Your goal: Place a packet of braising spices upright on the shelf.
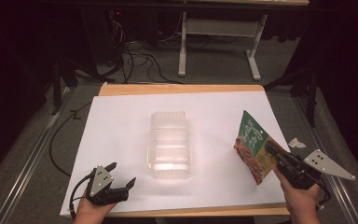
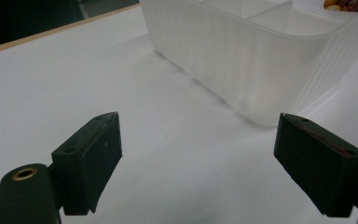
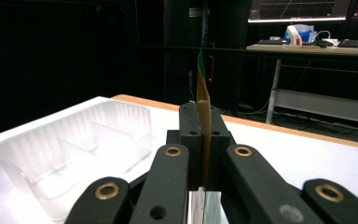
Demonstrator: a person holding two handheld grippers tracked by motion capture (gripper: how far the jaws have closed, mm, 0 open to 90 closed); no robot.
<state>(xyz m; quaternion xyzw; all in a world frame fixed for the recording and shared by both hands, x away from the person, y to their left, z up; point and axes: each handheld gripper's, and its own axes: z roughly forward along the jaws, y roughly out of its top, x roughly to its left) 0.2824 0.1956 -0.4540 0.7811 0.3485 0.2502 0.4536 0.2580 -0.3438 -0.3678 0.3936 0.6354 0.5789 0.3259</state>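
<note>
Right now the right gripper (image 1: 271,150) sits at the table's right edge w/ its jaws pinched tight on a snack packet (image 1: 253,145). From the high view the packet is lifted off the surface, tilted, green top corner pointing up and away from the person, red-orange printed part lower down nr the jaws. In the right gripper view the packet (image 3: 203,100) shows edge-on, a thin strip rising straight up btwn the two closed jaws, green at the tip.

Left gripper (image 1: 120,176) rests low at the front-left of the table, held by the left hand (image 1: 89,211). Its jaws stand wide apart w/ nothing btwn them; left gripper view shows only bare white surface in the gap.

A clear plastic tray (image 1: 169,144) sits mid-table on the white sheet (image 1: 116,126), long side running away from the person, inner dividers splitting it into compartments. Looks empty as far as I can tell. In the left gripper view the tray (image 2: 242,60) is just ahead and to the right of the open jaws, not touching them. In the right gripper view the tray (image 3: 70,149) lies to the left of the jaws, apart from the packet.

Right hand (image 1: 302,201) grips the handle from below. A small crumpled white scrap (image 1: 297,143) lies off the table's right edge, beside the packet.
</note>
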